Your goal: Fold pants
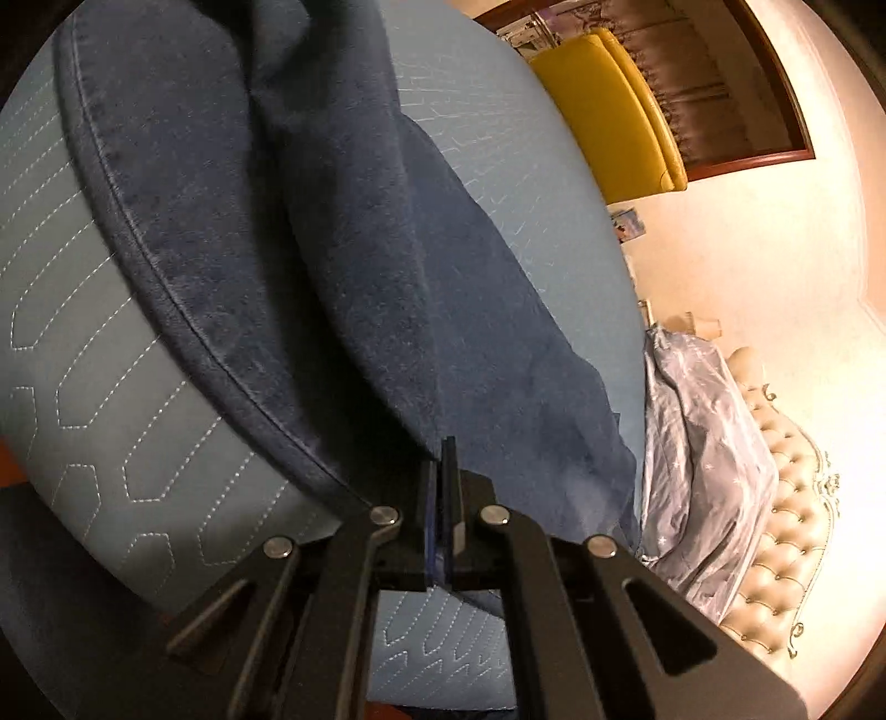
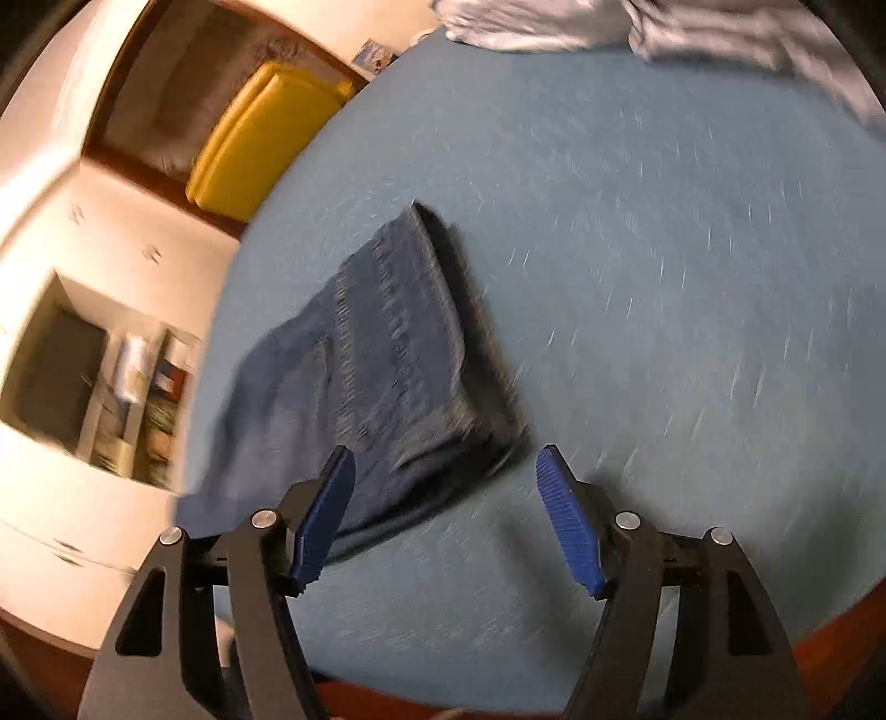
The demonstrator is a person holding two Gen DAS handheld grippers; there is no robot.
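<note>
Left wrist view first: my left gripper [image 1: 442,471] has its two black fingers pressed together, pinching a fold of the dark blue denim pants [image 1: 343,266] right at the tips. From there the cloth runs up and away to the top of the frame, so its long axis goes pretty much straight out from the tongs. One stitched seam edge curves along the left side of the fabric. Under it is the light blue quilted mattress cover [image 1: 83,332] with white stitch lines, bare on the left and also in a strip on the right. Further out on the right there's one crumpled pale grey-blue duvet [image 1: 703,443], then one cream tufted headboard [image 1: 786,526], and at the far end a yellow padded bench [image 1: 609,111].

Over on the right wrist view, my right gripper [image 2: 443,498] is spread wide, both blue ribbed pads [image 2: 567,526] well apart with nothing between them, hanging just above the bed. The frame's pretty blurry. Just past the left pad lies the folded part of the pants [image 2: 398,343] as one flat stack, long axis slanting from near-left to far-right-ish, its thick folded edge facing right. It sits close to the left edge of the mattress [image 2: 664,277]; to the right of it there's loads of open blue surface. Far end has the duvet [image 2: 637,27] bunched up, and off the left side is the bench [image 2: 260,138] again plus one open cream shelf unit [image 2: 111,387] with blurred clutter I can't make out.
</note>
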